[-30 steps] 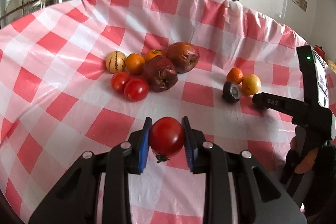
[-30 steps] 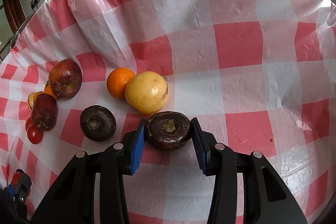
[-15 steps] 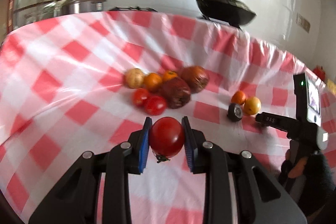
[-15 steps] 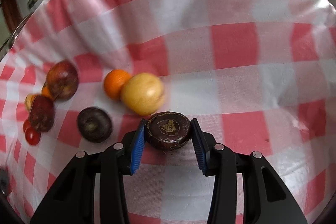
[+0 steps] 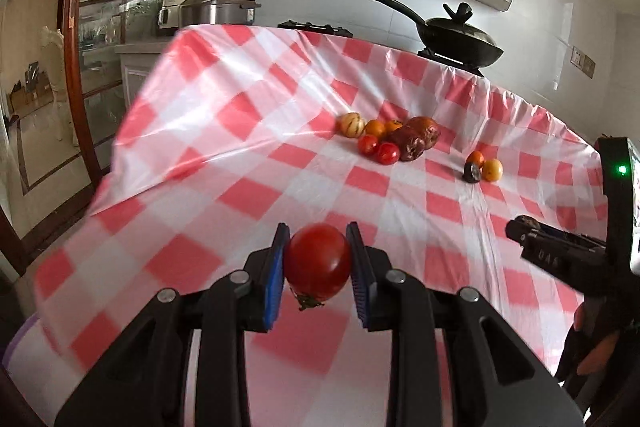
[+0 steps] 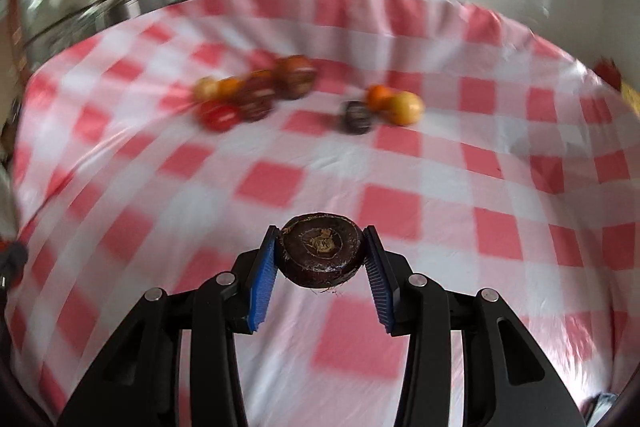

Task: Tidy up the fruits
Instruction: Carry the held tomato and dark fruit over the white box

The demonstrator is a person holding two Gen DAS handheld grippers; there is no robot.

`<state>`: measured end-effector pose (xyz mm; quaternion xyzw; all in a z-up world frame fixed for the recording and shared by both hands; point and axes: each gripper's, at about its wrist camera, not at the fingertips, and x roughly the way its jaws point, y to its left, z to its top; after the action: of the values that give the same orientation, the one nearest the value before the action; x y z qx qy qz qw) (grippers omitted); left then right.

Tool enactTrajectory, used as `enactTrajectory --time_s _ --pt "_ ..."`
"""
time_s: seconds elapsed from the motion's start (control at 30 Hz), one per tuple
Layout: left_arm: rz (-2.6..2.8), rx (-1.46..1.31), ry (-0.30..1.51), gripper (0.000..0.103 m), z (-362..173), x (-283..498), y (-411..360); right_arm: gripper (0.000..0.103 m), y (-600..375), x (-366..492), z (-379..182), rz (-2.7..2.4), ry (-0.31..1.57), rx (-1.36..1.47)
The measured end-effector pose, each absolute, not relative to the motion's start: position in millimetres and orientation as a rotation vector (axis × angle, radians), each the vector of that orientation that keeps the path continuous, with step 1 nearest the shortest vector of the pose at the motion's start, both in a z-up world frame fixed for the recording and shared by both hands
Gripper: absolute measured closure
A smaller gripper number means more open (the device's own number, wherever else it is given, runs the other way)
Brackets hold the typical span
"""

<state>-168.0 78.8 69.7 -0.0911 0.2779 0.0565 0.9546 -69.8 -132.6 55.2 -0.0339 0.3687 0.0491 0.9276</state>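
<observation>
A: Left gripper (image 5: 318, 263): we note its fingers clamped on 1 red tomato (image 5: 317, 266), held above the checked tabletop (image 5: 248, 195).

B: Right gripper (image 6: 321, 255): we see it gripping 1 dark round fruit (image 6: 322, 254); fruit clusters lie well beyond.

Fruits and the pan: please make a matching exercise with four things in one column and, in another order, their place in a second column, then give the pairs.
Things:
1. red tomato
2. dark purple fruit
3. black pan
4. yellow fruit

Places:
A. behind the table's far edge
B. clamped in the right gripper
C. on the checked cloth, beside an orange
D. clamped in the left gripper

Pairs: 1-D, 2-B, 3-A, 4-C
</observation>
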Motion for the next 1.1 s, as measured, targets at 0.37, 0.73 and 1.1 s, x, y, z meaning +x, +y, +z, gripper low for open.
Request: enactTrajectory --time_s 0.37,0.73,1.1 --pt "0.193 -0.166 0.594 0.074 57.2 -249.0 142.6 0.061 -37.2 -161.6 72.4 0.274 0.672 -0.289" --pt "0.308 -0.214 0.654 0.074 21.8 -298.0 202.6 0.061 32.5 -206.4 54.8 0.398 0.668 -0.439" --pt "0.442 -0.288 0.768 0.074 -25.0 -344.3 257.4 0.061 107.1 -275.0 25.5 0.69 0.668 -0.554"
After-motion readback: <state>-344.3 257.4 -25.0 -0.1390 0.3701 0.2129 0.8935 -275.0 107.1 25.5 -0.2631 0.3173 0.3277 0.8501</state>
